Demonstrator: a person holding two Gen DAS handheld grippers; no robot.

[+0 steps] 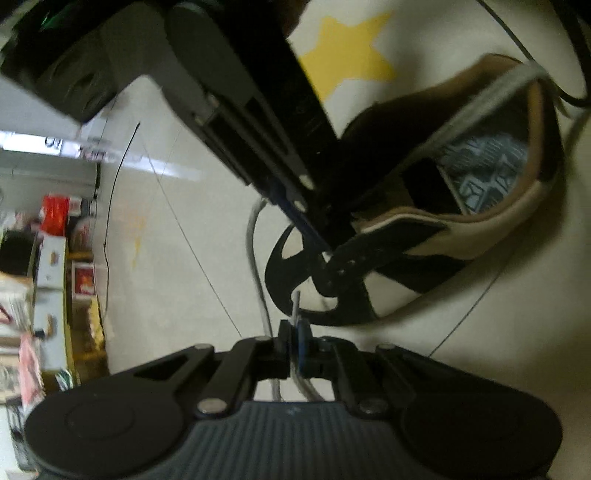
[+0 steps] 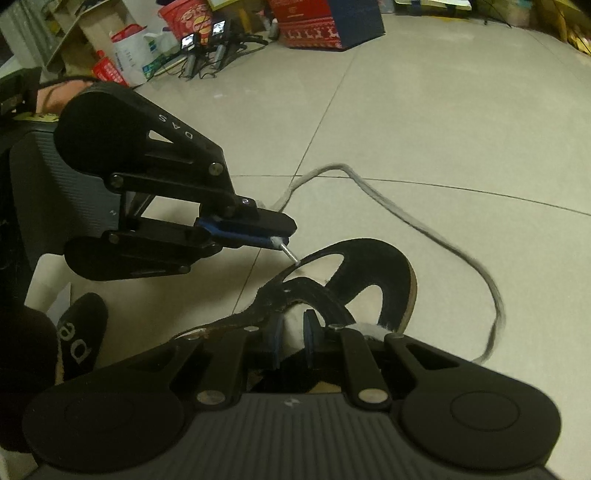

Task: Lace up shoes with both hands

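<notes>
One shoe (image 1: 461,206) lies on a tiled floor (image 2: 424,122), its long axis running from the heel opening at the upper right of the left view to the black eyelet flap (image 2: 365,273) lower left. One grey lace (image 2: 424,225) trails loosely across open floor. The left tool (image 2: 280,236) is closed on the lace's tip (image 2: 290,253), which points at the flap. The right tool (image 2: 291,339) is narrowly closed on the shoe's white tongue. Boxes (image 2: 325,26) line the far edge.

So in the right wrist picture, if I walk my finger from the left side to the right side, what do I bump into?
The left gripper pinching the lace tip → the shoe's black eyelet flap → the grey shoelace looping over the floor.
</notes>
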